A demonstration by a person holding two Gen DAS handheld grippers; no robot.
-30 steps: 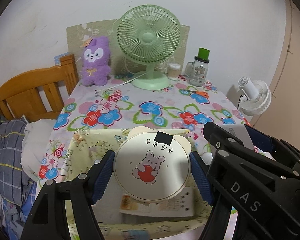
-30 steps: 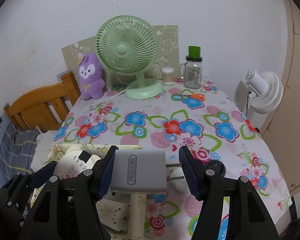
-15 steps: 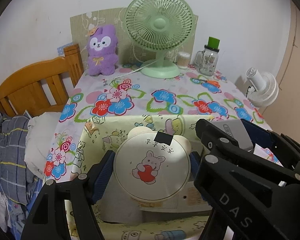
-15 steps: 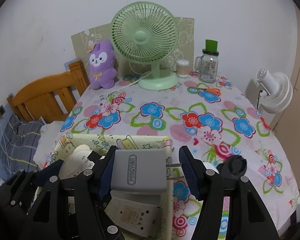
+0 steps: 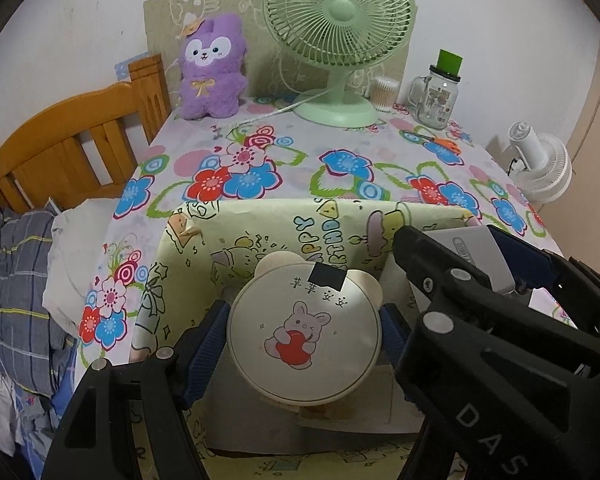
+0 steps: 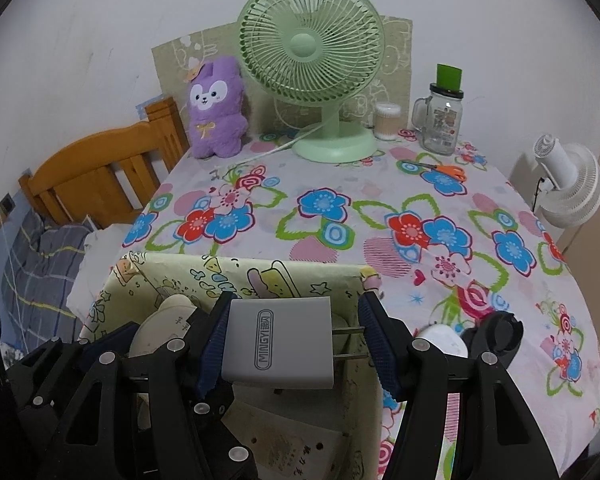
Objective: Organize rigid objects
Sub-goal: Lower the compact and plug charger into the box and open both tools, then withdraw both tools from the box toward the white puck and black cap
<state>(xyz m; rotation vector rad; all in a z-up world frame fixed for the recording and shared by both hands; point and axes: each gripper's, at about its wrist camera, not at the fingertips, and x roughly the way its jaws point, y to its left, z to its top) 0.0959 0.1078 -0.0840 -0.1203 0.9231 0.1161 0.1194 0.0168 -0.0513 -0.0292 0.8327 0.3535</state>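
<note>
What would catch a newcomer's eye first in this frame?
Probably the round cream bear-eared case with a cartoon rabbit, clamped in the left gripper over the yellow cartoon-print box. Beside it, the right gripper holds a grey wall charger over the same box. At the back of the flowered tablecloth stands a green fan.

Round cream hand warmer (image 5: pixel 303 338) with two bear ears, a printed rabbit hugging a red heart, and a black tape patch near its top; face up, pinched at both sides between blue claw pads, held over the open yellow cartoon-print box (image 5: pixel 260 232). Grey charger (image 6: pixel 280 342) marked MINGYI, label facing up, two metal prongs pointing right, likewise held over the box. Box near the counter's front edge, something flat and white inside.
</note>
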